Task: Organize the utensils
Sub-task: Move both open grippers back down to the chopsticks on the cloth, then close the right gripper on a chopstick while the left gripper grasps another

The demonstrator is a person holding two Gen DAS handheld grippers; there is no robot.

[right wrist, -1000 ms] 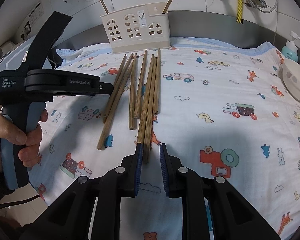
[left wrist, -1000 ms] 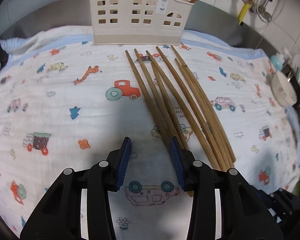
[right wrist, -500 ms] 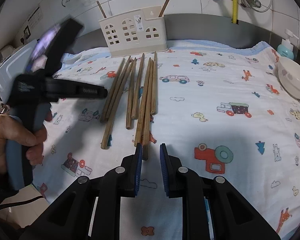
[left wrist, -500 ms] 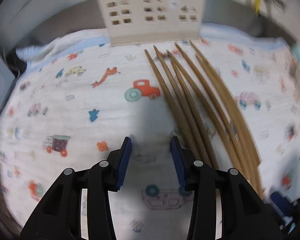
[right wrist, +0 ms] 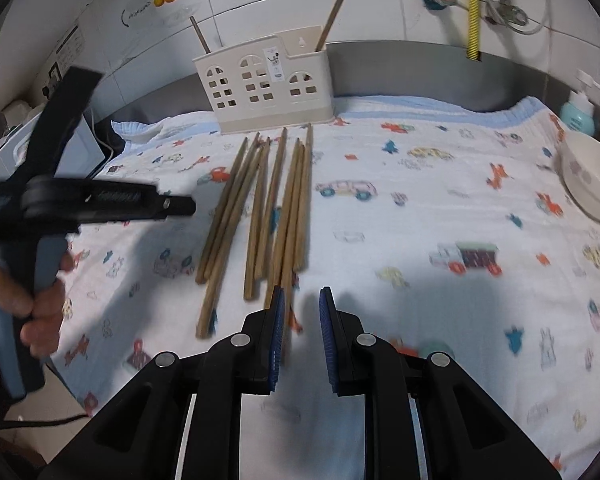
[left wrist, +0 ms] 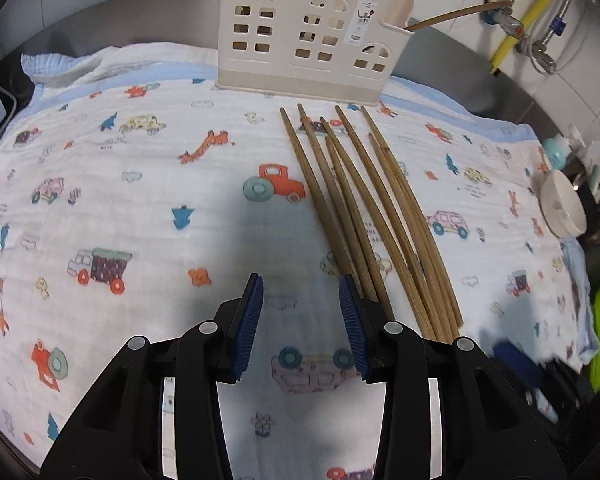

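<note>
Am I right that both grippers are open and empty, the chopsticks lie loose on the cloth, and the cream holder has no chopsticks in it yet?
Not quite. The right wrist view shows two chopsticks already standing in the cream holder. The rest holds: left gripper and right gripper open and empty, loose chopsticks on the cloth.

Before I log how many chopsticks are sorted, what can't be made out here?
- Utensil holder contents: left wrist view, the perforated front wall hides them; only one chopstick in the holder pokes out.
- Loose chopsticks: left wrist view, near ends pass behind the left gripper.
- Exact loose count: right wrist view, sticks overlap and blur near the right gripper.
</note>
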